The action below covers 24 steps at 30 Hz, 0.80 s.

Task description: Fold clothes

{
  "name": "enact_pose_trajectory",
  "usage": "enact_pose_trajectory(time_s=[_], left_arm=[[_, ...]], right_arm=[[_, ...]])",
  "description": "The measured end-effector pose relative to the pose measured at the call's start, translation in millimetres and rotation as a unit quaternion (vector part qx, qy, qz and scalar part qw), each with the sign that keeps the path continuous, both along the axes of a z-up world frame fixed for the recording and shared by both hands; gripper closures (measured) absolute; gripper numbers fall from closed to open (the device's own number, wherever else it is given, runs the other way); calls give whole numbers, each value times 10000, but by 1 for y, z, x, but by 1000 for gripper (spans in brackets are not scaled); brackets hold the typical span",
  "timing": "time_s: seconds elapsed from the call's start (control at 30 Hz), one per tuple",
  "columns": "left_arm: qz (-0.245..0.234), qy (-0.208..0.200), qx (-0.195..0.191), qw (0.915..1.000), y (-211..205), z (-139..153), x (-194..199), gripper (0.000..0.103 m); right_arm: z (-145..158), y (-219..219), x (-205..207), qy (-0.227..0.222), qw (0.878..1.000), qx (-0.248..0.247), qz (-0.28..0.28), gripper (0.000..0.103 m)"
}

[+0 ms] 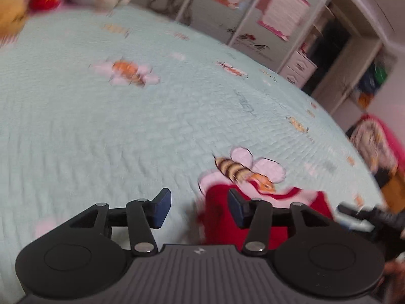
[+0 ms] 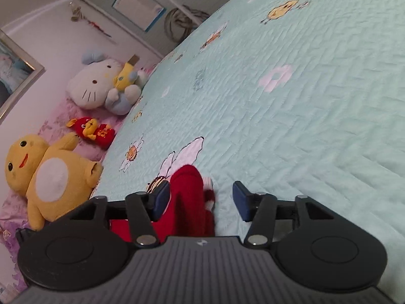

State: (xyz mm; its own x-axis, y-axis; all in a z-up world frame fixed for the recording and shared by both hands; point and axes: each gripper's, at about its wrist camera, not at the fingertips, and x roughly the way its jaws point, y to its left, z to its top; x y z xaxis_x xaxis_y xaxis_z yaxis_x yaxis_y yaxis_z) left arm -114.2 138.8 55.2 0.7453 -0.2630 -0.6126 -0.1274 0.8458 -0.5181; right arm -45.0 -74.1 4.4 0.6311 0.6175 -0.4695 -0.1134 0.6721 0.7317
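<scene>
**Red garment at the near edge of the bed, both claws spread**

Red knit fabric with a white trim, the red garment, lies bunched at the near edge of the bed, on the mint-green quilted bedspread printed with bees and flowers. In the left wrist view the left gripper hangs over it with its jaws spread wide; nothing is pinched, and the garment shows behind and just past the right-hand pad. That view is blurred.

In the right wrist view the right gripper is also spread. A raised fold of the red garment stands between the pads, close against the left-hand one and apart from the other; no grip is made.

Along the far left edge of the bed, on a pink cover, sit a yellow plush toy, a small red plush and a white cat plush.
</scene>
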Motion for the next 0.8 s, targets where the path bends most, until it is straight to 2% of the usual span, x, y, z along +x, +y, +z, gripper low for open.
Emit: enact_pose_trajectory(time_s=[0.07,0.1,0.2,0.23,0.3,0.33,0.37,0.4,0.43,0.47,0.5,0.6,0.63,0.73,0.8], left_arm=[[120,267,-777,9965,6,-11,-16,35],[117,375,-871,9954,4,-17,-17,31],[49,670,-897,9937,-5,-35,-10,28],[13,612,-864,9944,-8,-37,-6,22],[-160,525,-906,9944,-14,-39,8,5],[-253,489,-936,9941,-17,-40,15,0],[-346,453,-965,9937,-19,-41,22,0],[-439,417,-994,9932,-22,-42,29,2],[-471,429,-1157,9912,-21,-44,33,26],[-486,454,-1359,9885,-19,-47,36,69],[-500,480,-1561,9853,-17,-51,39,69],[-600,147,-1454,9874,-15,-36,45,71],[-634,25,-1399,9881,-15,-31,47,72],[-737,-340,-1231,9891,-14,-15,54,72],[-816,-319,-986,9913,-16,-12,70,72]], right_arm=[[-4,-1,-17,141,9998,32,109,34],[-9,0,-25,214,9995,49,239,33],[-19,5,-40,173,9982,149,550,28],[-20,8,-39,147,9979,123,615,27],[-19,17,-28,191,9961,159,847,20],[-19,22,-21,209,9941,195,1049,19],[-19,28,-14,209,9917,223,1250,19],[-19,34,-10,165,9890,232,1450,20],[-21,40,-5,156,9859,262,1643,36],[-25,47,-2,219,9834,294,1775,56],[-28,51,-3,227,9832,237,1795,60],[-25,47,-6,46,9855,385,1649,73],[-21,45,-6,-30,9865,434,1577,80],[-9,43,4,-247,9884,551,1392,82],[-3,44,18,-361,9891,608,1290,83]])
